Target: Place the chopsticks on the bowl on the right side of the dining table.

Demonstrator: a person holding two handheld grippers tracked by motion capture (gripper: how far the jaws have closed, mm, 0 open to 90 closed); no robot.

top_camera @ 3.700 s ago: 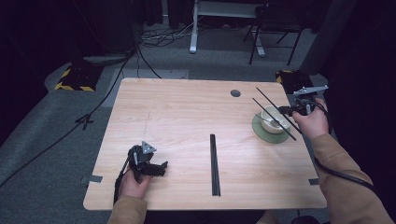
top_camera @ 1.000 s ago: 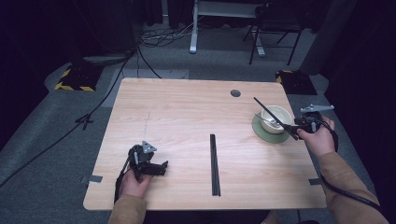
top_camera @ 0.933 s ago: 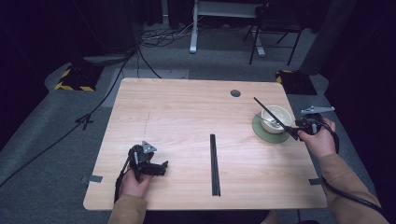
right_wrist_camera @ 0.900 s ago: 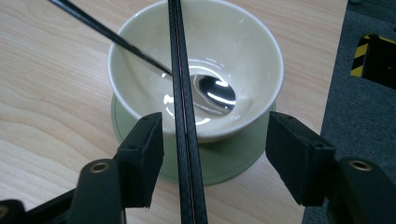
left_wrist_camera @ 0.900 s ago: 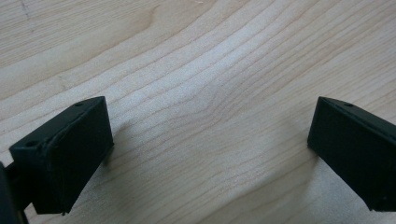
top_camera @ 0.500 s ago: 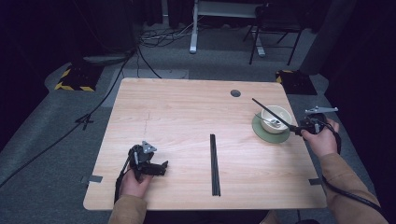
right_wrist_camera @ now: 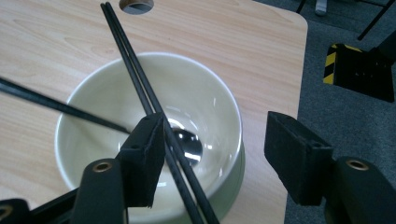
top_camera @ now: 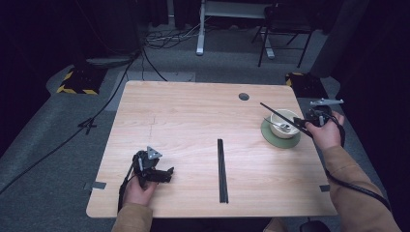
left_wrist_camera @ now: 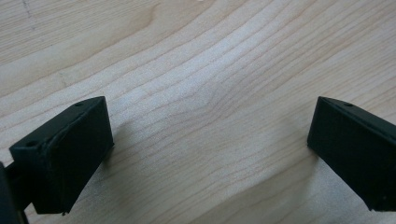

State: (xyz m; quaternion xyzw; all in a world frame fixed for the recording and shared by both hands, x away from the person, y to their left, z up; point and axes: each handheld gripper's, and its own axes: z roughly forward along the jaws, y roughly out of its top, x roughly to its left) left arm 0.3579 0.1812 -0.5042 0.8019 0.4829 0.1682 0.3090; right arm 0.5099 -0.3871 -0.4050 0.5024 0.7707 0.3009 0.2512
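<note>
High view: right gripper (top_camera: pixel 303 124) has drawn back from the bowl (top_camera: pixel 290 116) since a second ago, leaving the chopsticks (top_camera: pixel 273 111) lying across its rim; placing judged done. Second pair (top_camera: pixel 222 169) lies between the grippers, well apart from both
Left gripper view: left gripper (left_wrist_camera: pixel 210 135) spread wide, empty, over the table (left_wrist_camera: pixel 205 56)
Right gripper view: jaws wide, chopsticks beside one jaw, unclamped; spoon (right_wrist_camera: pixel 189 142) beneath, nothing blocking
</note>
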